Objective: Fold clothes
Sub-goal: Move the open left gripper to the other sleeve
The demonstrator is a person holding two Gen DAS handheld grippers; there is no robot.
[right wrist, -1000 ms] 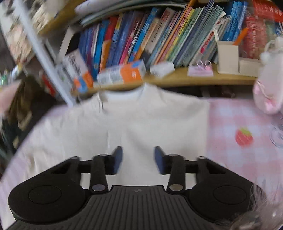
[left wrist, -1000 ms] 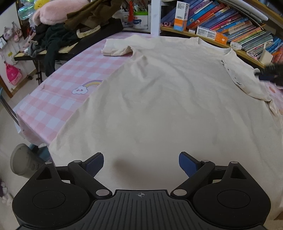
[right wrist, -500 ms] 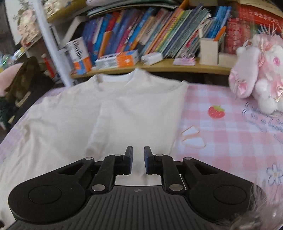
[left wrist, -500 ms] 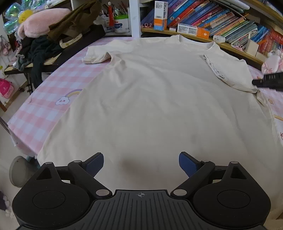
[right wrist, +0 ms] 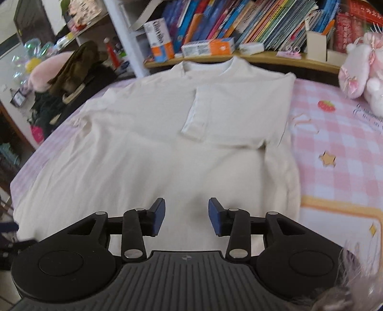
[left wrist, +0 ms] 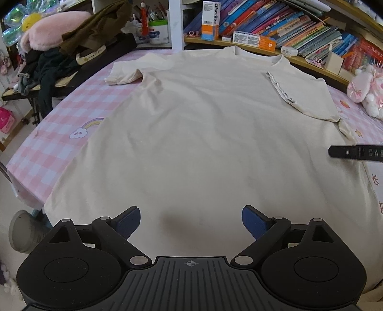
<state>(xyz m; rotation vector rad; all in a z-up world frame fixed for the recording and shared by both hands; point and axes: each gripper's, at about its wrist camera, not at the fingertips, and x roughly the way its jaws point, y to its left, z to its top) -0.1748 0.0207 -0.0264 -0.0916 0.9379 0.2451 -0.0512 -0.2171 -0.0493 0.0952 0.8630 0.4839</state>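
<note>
one tee (left wrist: 203,134) ahead, one sleeve (right wrist: 239,112) folded in | left gripper (left wrist: 191,221) jaws wide apart; right gripper (right wrist: 186,216) jaws apart, both empty

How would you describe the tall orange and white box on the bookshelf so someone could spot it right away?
Start at the cream T-shirt spread over the pink checked tablecloth, then look past its collar to the wooden bookshelf. The tall box stands upright at the shelf's left end, beside the white post. Unlike the flat orange and white box nearby, it stands on end.
</note>
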